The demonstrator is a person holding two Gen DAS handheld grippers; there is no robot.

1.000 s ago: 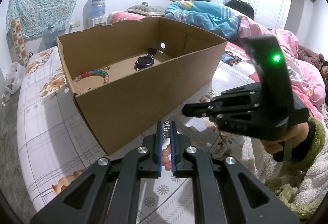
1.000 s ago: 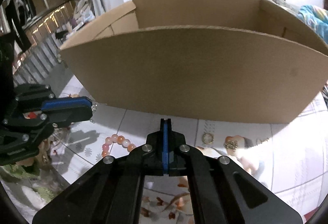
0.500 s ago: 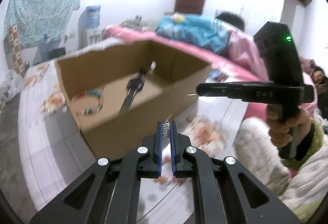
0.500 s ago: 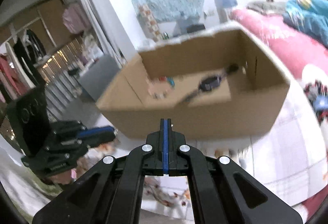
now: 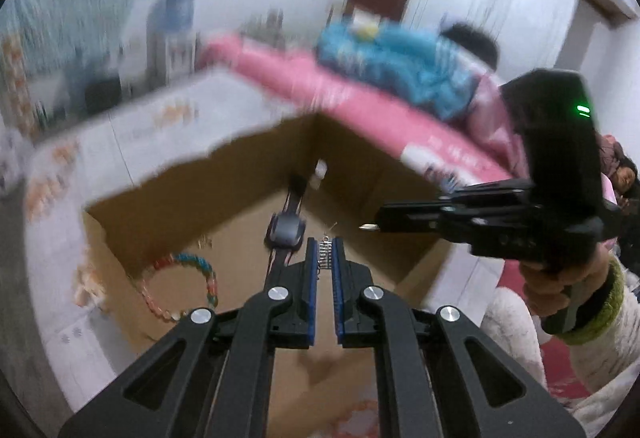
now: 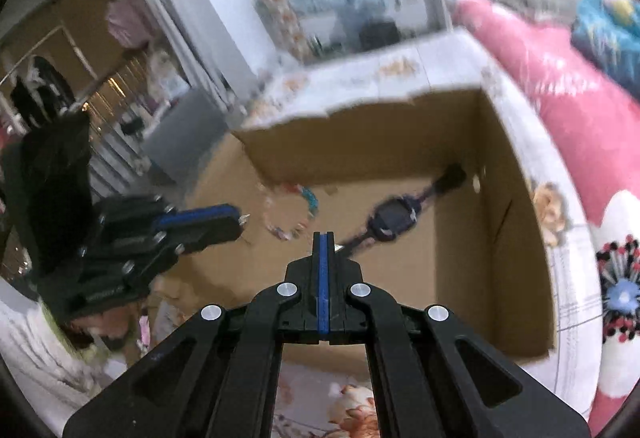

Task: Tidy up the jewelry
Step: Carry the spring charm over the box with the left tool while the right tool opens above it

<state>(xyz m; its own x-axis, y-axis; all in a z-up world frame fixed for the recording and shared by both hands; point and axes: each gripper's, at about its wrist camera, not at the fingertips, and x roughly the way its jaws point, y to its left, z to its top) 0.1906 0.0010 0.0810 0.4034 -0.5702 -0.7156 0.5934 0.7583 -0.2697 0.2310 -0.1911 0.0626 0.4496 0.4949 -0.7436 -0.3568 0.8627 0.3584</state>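
The small metal spring-like piece sits pinched between the tips of the left gripper, its coils running along the fingers and pointing forward and down toward the cardboard box. The gap between those blue pads is narrow, just the width of the piece. It hangs over the box's open top, above the bare floor near the wristwatch.

The right gripper has its pads pressed fully together; a thin sliver of metal may peek from its tip, but the blur leaves me unsure it carries anything. It too hovers over the box.

Inside, the watch lies flat with its strap running diagonally toward the far corner, and the colourful bead bracelet rests nearer the left wall, well apart from it.

From where I stand, the worry is the hold: so slight a pinch on a tiny piece, with both hands swinging fast enough to smear the view, could let it slip early and drop outside the box onto the patterned bedsheet, where it would be hard to find.
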